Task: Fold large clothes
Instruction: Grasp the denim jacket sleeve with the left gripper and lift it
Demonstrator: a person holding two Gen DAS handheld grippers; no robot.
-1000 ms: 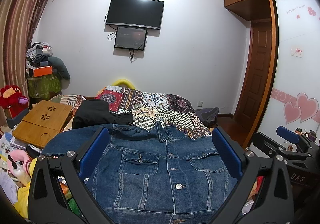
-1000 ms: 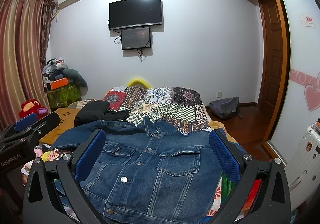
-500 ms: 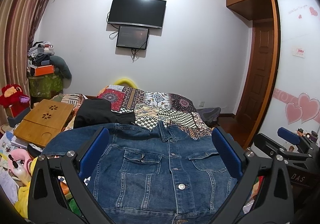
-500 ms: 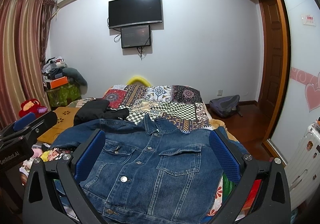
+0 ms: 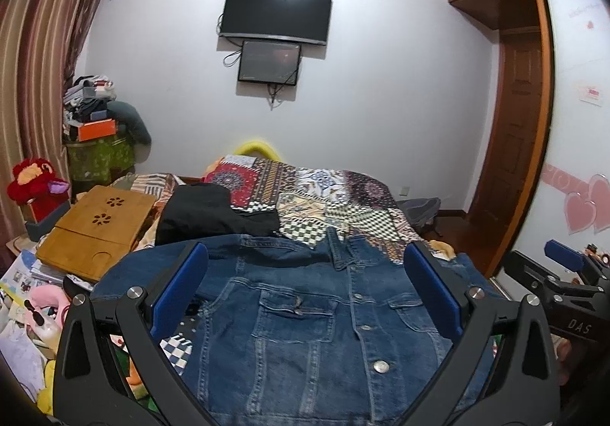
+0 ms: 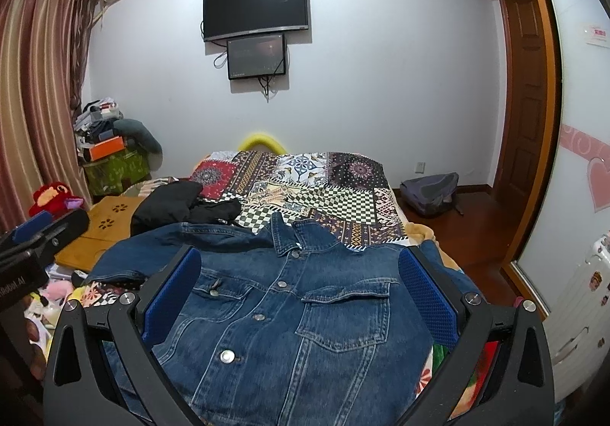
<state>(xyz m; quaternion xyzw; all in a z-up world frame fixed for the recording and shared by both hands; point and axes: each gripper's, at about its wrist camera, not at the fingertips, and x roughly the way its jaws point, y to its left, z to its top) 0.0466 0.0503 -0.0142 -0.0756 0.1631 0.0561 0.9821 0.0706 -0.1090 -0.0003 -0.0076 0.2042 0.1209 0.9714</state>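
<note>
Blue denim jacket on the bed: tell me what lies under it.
The blue denim jacket lies spread, front up, on the patchwork patterned bedspread, which shows beyond its collar and sleeve. Anything directly beneath the jacket is covered.

One denim jacket (image 5: 305, 311) — two screens (image 5: 276, 12)

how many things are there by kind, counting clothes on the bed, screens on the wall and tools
clothes on the bed: 2 (denim jacket, black garment)
screens on the wall: 2 (large TV, smaller screen)
tools: 2 (left tool, right tool)
total: 6
</note>
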